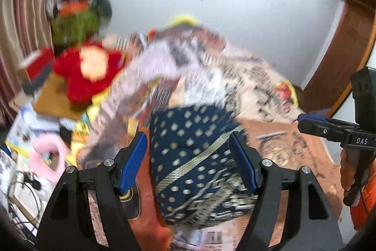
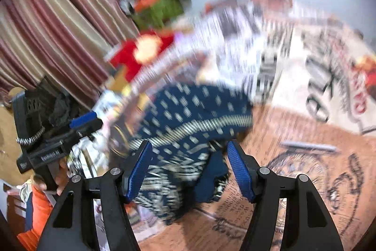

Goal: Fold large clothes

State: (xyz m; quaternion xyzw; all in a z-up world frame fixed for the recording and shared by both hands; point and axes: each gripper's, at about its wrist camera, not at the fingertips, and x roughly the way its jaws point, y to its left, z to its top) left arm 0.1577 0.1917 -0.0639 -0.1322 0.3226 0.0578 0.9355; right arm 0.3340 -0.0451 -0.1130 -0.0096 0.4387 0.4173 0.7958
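Note:
A dark blue garment with cream dots and a gold-striped border (image 1: 197,161) lies bunched on the printed bed sheet (image 1: 293,145). My left gripper (image 1: 190,159) is open, its blue pads either side of the garment. In the right wrist view the same garment (image 2: 188,119) lies ahead of my right gripper (image 2: 189,168), which is open with the cloth between its pads. The right gripper also shows at the right edge of the left wrist view (image 1: 305,121), and the left gripper shows at the left of the right wrist view (image 2: 87,121). Both views are motion-blurred.
A white patterned cloth (image 1: 164,62) is heaped behind the blue garment. A red plush toy (image 1: 87,72), a green basket (image 1: 72,25) and clutter sit at the left by the striped curtain (image 2: 58,27). A wooden door frame (image 1: 340,51) stands at the right.

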